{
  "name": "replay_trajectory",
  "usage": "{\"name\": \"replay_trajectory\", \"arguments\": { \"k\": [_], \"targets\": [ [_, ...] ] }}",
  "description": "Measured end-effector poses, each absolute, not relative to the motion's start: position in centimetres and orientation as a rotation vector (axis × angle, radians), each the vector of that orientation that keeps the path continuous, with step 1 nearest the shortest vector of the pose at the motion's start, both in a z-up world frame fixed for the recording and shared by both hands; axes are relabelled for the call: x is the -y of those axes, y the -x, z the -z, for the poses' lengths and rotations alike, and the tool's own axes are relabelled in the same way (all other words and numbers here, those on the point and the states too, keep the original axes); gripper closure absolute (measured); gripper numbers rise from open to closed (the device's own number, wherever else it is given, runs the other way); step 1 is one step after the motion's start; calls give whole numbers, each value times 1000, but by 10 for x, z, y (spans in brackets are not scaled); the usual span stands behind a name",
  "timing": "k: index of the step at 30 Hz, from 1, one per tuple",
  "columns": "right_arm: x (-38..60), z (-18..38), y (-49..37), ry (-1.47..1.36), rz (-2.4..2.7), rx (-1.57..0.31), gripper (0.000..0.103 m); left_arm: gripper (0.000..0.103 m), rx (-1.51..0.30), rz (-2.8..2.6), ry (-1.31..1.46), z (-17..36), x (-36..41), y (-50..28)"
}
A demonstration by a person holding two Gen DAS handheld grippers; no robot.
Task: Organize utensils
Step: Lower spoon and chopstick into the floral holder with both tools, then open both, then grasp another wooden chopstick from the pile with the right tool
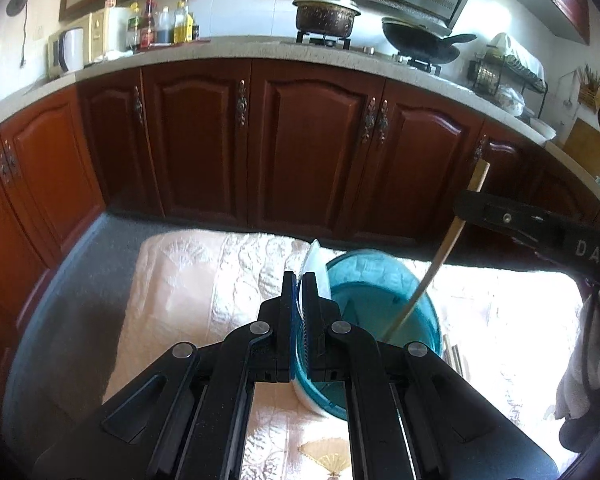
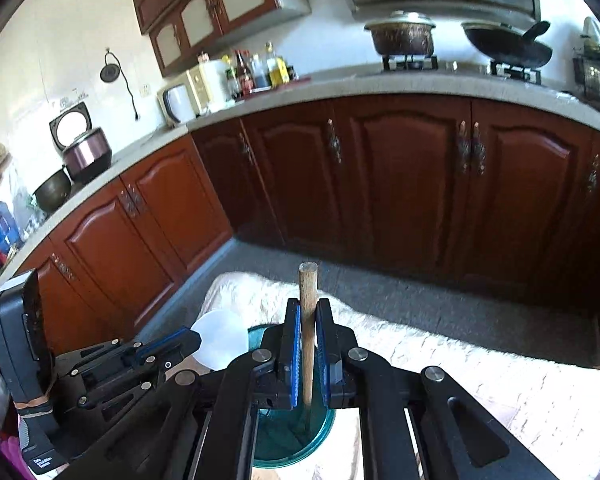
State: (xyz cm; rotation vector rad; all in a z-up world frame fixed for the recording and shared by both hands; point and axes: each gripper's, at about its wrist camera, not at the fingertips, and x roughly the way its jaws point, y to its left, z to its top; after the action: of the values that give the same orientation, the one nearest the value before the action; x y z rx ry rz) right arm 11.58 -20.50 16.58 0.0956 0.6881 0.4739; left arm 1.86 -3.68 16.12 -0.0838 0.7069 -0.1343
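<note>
A teal plastic cup (image 1: 384, 312) stands on a pale patterned cloth (image 1: 188, 280). My left gripper (image 1: 299, 280) is shut on a white plastic spoon (image 1: 314, 268) at the cup's left rim. My right gripper (image 2: 308, 308) is shut on a wooden stick (image 2: 308, 320) that reaches down into the teal cup (image 2: 292, 440). In the left wrist view the stick (image 1: 436, 272) slants into the cup from the right gripper (image 1: 472, 204) above. In the right wrist view the left gripper (image 2: 198, 336) holds the white spoon (image 2: 220, 338) at lower left.
Red-brown cabinet doors (image 1: 308, 144) run behind the table under a stone counter (image 1: 236, 50). A pot (image 1: 326, 14) and a wok (image 1: 424, 38) sit on the stove. More wooden sticks (image 1: 456, 356) lie on the cloth right of the cup.
</note>
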Motion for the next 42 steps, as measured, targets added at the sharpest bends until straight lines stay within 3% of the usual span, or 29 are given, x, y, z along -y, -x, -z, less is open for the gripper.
{"name": "replay_trajectory", "arguments": {
  "k": [6, 10, 13, 17, 19, 26, 33, 40, 42],
  "targets": [
    [204, -157, -120, -80, -468, -726, 93, 102, -722, 125, 100, -159, 36, -17],
    [208, -155, -115, -90, -462, -733, 77, 100, -726, 133, 99, -160, 37, -14],
    [212, -156, -109, -98, -458, -735, 76, 97, -726, 142, 110, -162, 37, -10],
    [221, -158, -99, -122, -452, -743, 73, 77, -722, 149, 127, -167, 35, -4],
    [225, -160, -90, -124, -450, -738, 71, 74, -719, 148, 132, -170, 34, 1],
    [241, -159, -57, -133, -429, -735, 69, 65, -702, 154, 125, -182, 38, 22],
    [265, -145, -20, -137, -389, -763, 66, 42, -677, 194, 127, -192, 48, 50],
    [279, -97, 8, -166, -402, -878, 66, 41, -715, 223, 155, -181, 49, 74],
    [274, -78, 10, -176, -419, -923, 72, 41, -740, 224, 161, -174, 49, 78]
  ]
}}
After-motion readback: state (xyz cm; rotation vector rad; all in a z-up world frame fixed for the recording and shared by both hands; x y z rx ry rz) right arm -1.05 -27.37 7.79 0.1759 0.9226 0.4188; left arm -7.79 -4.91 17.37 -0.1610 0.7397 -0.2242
